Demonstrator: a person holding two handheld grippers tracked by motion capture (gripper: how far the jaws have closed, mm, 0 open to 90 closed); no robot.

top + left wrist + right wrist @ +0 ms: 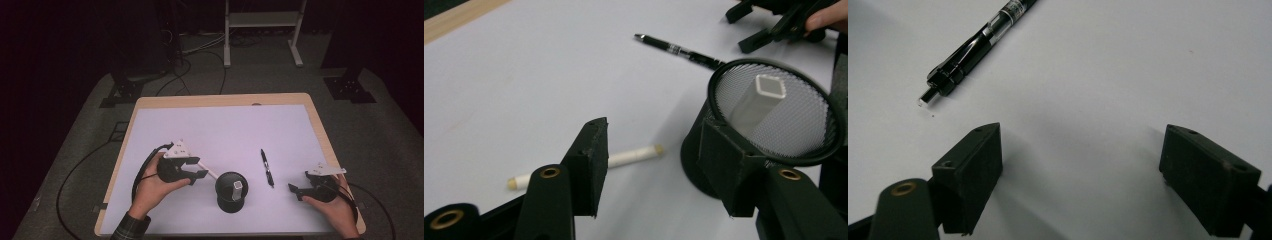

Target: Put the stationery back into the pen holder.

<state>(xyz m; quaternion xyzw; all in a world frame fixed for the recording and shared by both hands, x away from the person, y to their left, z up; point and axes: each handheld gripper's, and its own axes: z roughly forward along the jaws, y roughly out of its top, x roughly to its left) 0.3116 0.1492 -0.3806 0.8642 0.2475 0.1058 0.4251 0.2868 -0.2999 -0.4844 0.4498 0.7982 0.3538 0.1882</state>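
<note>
The left gripper (199, 175) stands partly open with nothing between its jaws, poised over a slim white stick (634, 155) lying flat on the desk (227, 100), just beside the black mesh cup (231, 191). The right gripper (295, 191) rests wide open and empty near the black pen (267, 168).

Risk: the round, smooth stick may roll away, or one jaw may catch the light wire-mesh cup and tip it, together with the white square tube (758, 101) standing inside.
</note>
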